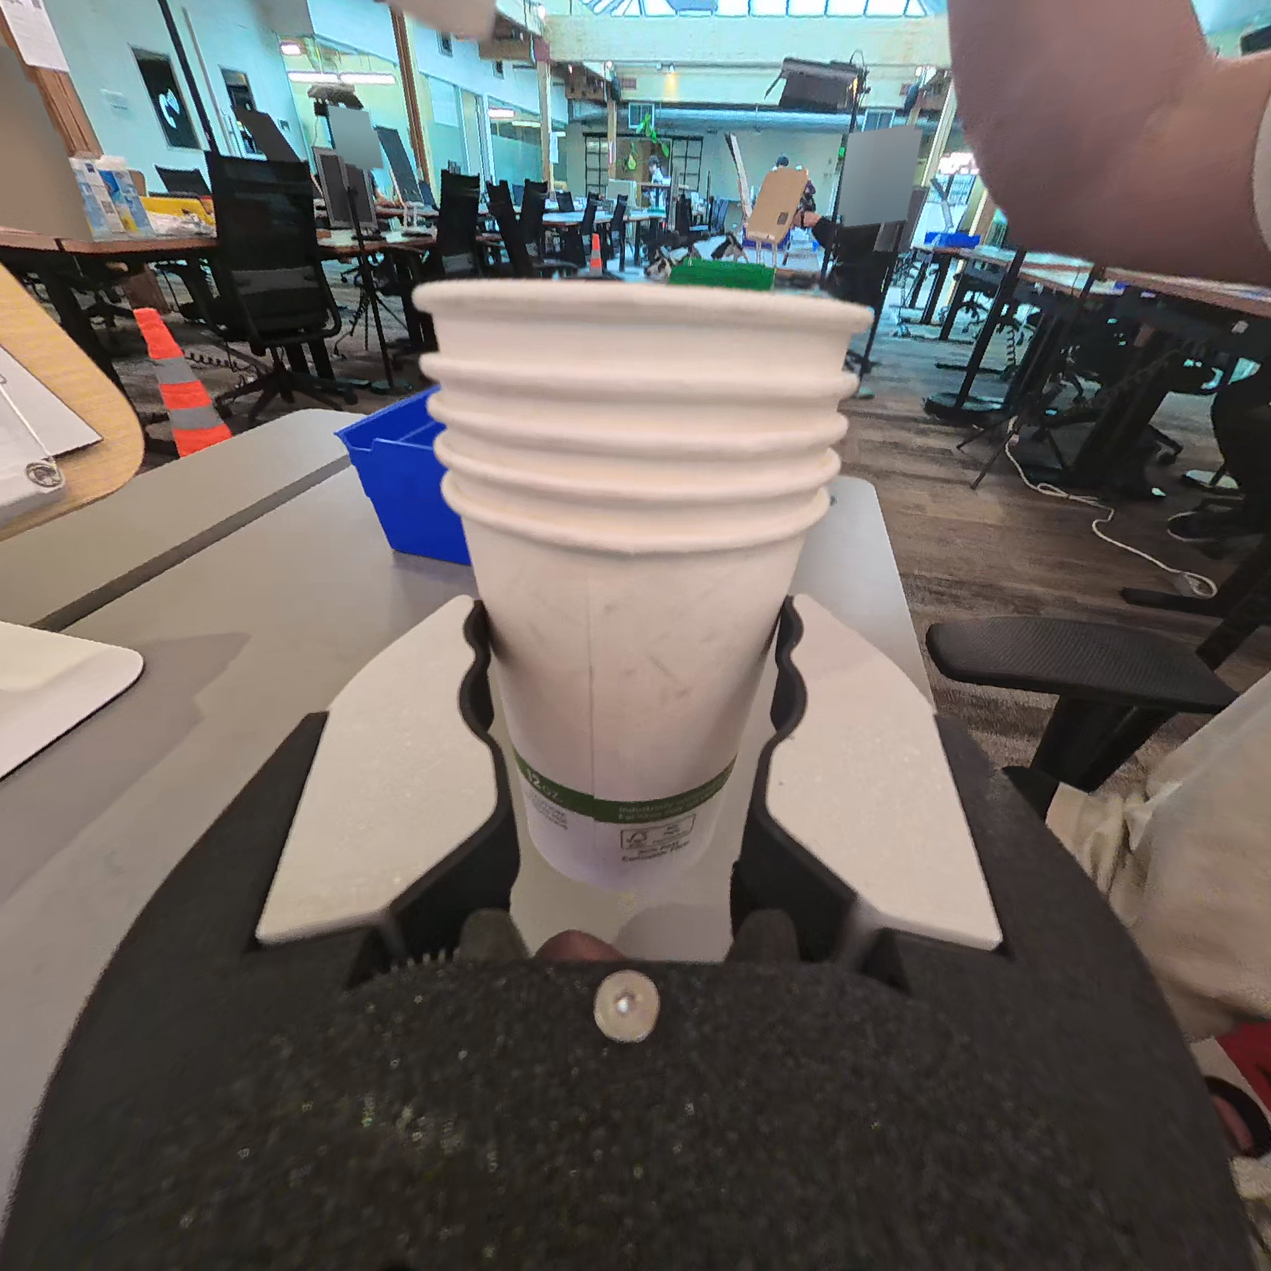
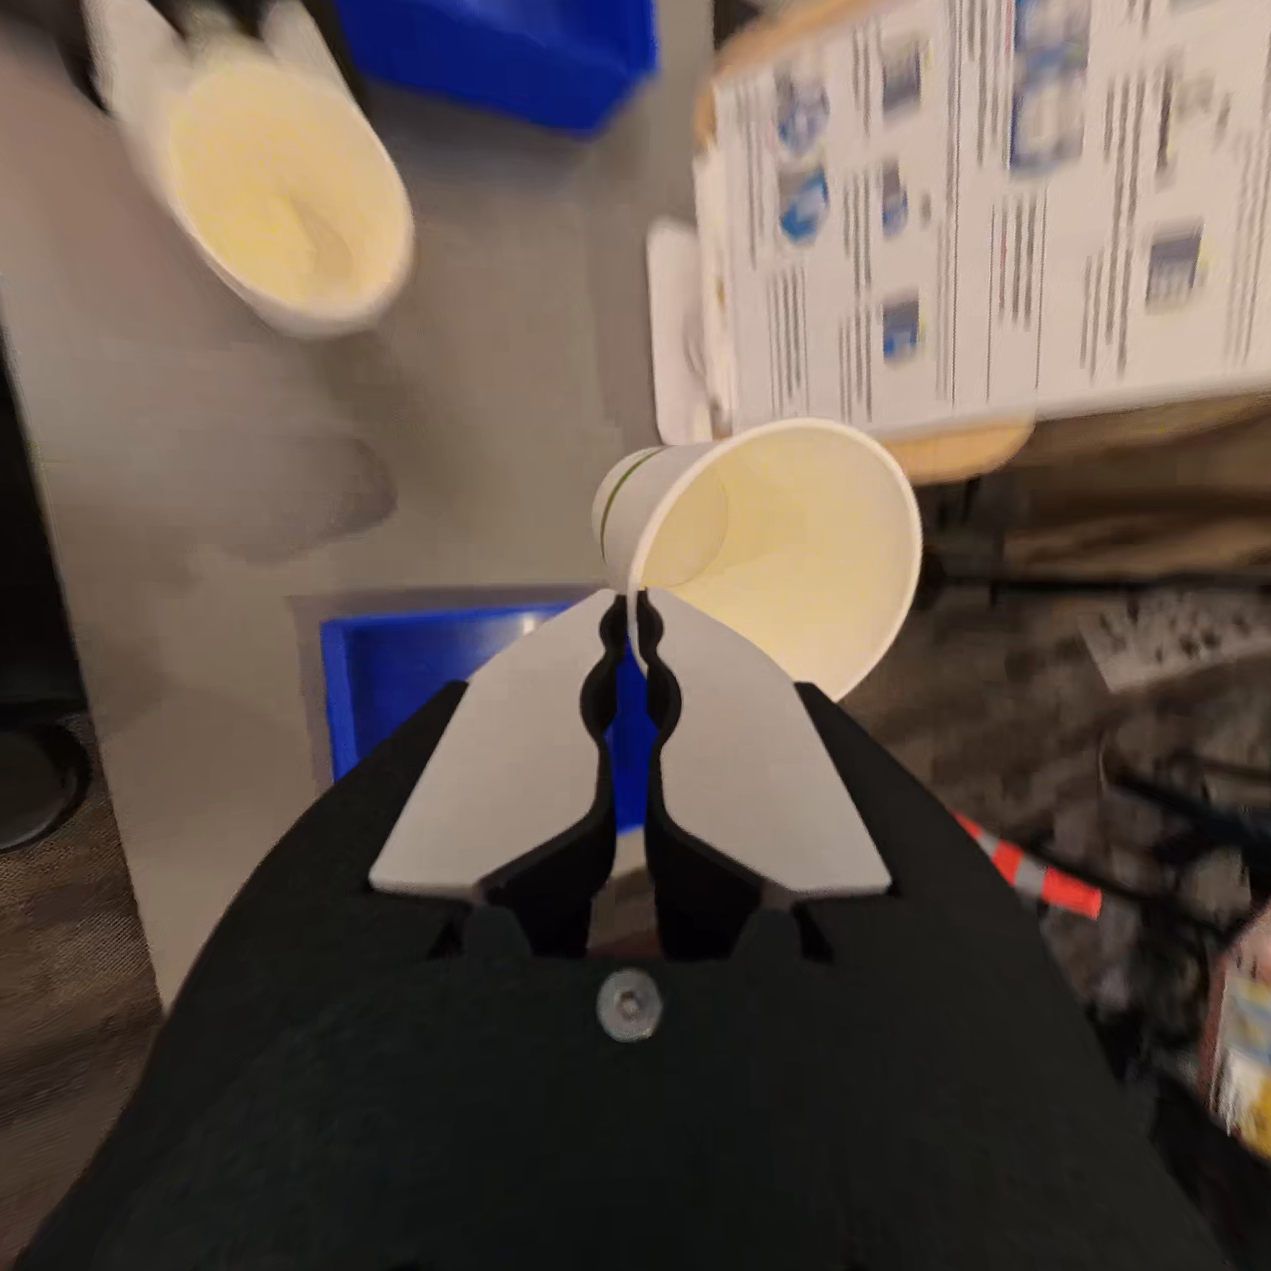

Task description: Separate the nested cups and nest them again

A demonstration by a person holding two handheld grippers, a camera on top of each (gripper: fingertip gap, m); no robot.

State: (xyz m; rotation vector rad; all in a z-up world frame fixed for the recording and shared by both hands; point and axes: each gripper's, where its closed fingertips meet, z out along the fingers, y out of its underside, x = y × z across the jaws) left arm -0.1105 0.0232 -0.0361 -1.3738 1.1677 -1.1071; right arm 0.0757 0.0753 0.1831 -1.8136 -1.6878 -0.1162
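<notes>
- The nested cups [image 1: 633, 550], five rims showing, stand upright between the pads of my left hand-held gripper [image 1: 633, 722], which clamps the outermost cup's lower wall, above the grey bench [image 1: 227, 591].
- My right hand-held gripper [image 2: 631, 605] is nearly pressed together, pinching the rim wall of a single cup [image 2: 777, 550], which hangs tilted with its mouth towards the camera, over the bench edge and a blue bin [image 2: 385, 688].
- In the right wrist view the stack [image 2: 275, 199] sits well apart, upper left, blurred.
- Whether this single cup is coming off or going back, I cannot tell. To nest it well, I judge I should level it base-down, centre it over the stack's mouth, and lower it straight.
- A thin-rim pinch could crease the paper, so I would keep pressure light.
- The outermost cup carries a green band [image 1: 619, 801] with print and small symbols beneath; printed sheets [image 2: 997, 206] lie nearby. I leave the writing unread.
- A second blue bin [image 1: 406, 481] stands behind the stack.
</notes>
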